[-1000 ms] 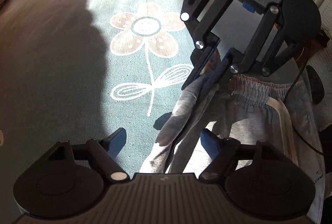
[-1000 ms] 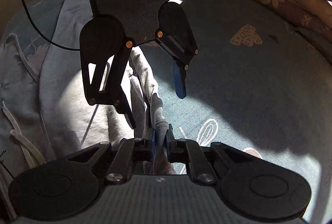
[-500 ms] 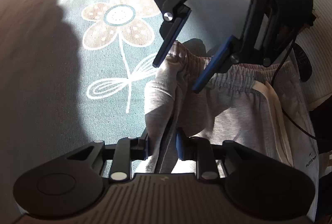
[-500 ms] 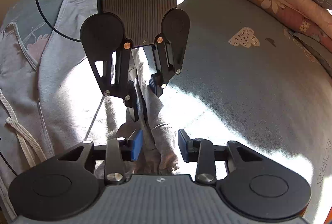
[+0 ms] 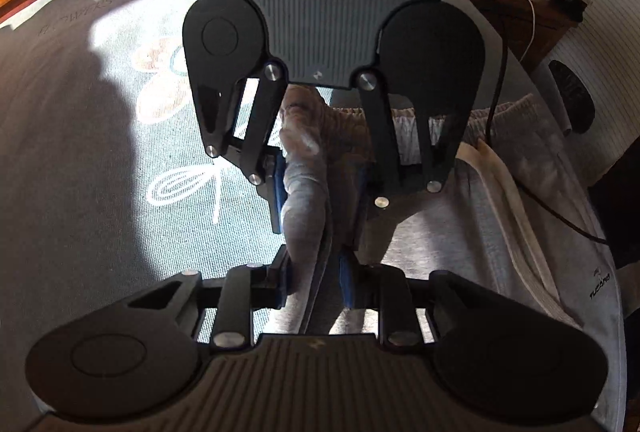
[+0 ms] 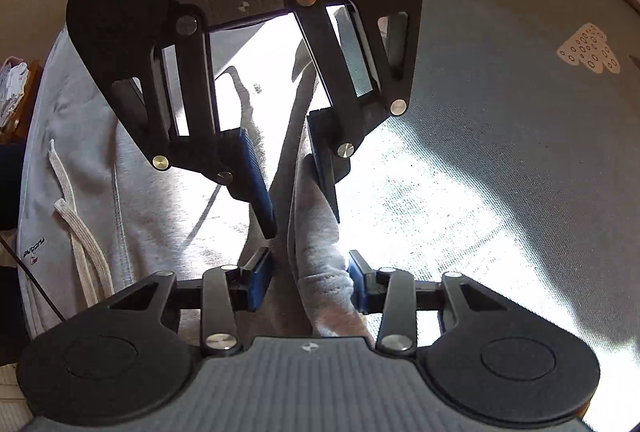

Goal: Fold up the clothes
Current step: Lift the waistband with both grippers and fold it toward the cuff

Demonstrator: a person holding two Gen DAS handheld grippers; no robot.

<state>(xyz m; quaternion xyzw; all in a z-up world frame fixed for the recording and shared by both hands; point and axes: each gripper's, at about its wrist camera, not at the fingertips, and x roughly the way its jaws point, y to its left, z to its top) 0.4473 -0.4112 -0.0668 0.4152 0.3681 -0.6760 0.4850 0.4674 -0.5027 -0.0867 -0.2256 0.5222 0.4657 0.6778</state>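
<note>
Grey flower-printed bedspread [image 5: 100,191] carries light-grey drawstring sweatpants [image 5: 460,232]. A raised edge ridge runs lengthwise between both grippers (facing each other): left gripper [image 5: 314,282] clamps it; right gripper [image 6: 306,280] straddles it, fingers apart.

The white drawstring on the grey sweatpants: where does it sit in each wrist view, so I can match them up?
Left wrist view: the drawstring runs diagonally down the right side, right of the other tongs.
Right wrist view: the drawstring hangs along the left edge, knotted midway.
Shared landmark: the small dark logo printed on the sweatpants, close beside the drawstring in both.
</note>
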